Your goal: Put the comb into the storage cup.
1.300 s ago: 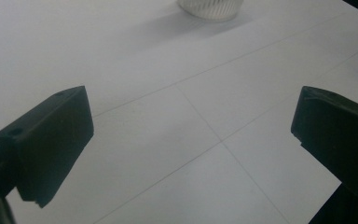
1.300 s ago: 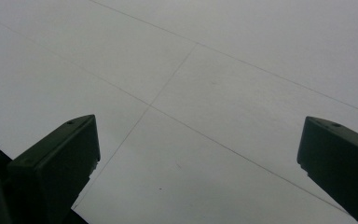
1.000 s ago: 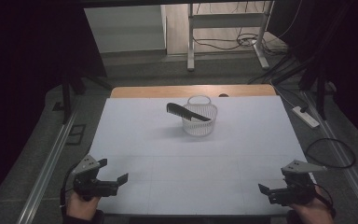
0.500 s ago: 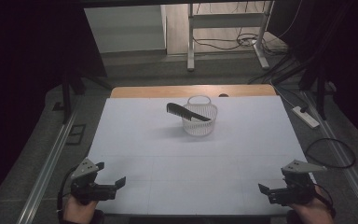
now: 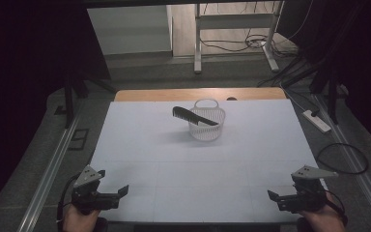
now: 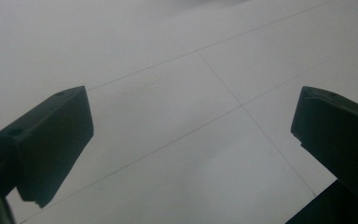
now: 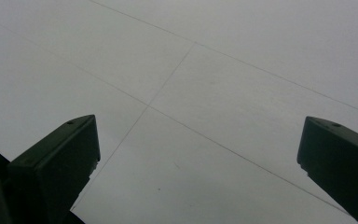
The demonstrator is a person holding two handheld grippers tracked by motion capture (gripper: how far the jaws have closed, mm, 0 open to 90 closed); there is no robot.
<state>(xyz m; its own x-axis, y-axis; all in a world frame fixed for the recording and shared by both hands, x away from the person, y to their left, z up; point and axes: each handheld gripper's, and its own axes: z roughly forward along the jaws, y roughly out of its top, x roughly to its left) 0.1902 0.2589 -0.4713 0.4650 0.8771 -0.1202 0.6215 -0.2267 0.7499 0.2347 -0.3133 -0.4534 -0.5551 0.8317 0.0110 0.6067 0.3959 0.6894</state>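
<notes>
High view, from above the near edge: the white-covered counter [image 5: 174, 164] fills the middle of the frame, bare but for two things standing together at about twelve o'clock, well apart from both hands. A clear mesh basket [image 5: 207, 122] sits upright there, and a black comb [image 5: 194, 116] lies across its rim, toothed end jutting out toward ten o'clock, the other end over the basket's mouth. At seven o'clock the left tool [image 5: 121, 192] hovers low over the counter's near edge with its jaws apart and nothing between them; at five o'clock the right tool [image 5: 272, 196] mirrors it, also parted and empty. Each gripper view looks past two spread black jaws at plain white sheet crossed by thin seams.

The risk appears to lie in the comb's perch. It seems balanced on the rim rather than settled inside, so a tool that arrives fast or nudges the overhanging end could tip it off onto the counter. The basket looks light, and a grip on the comb that drags sideways would likely slide or topple it unless the other tool steadies its wall. The comb is thin too, so jaws closing off-centre may pinch only its teeth and let it twist free. Both reaches are long, which leaves room for misalignment on arrival.
</notes>
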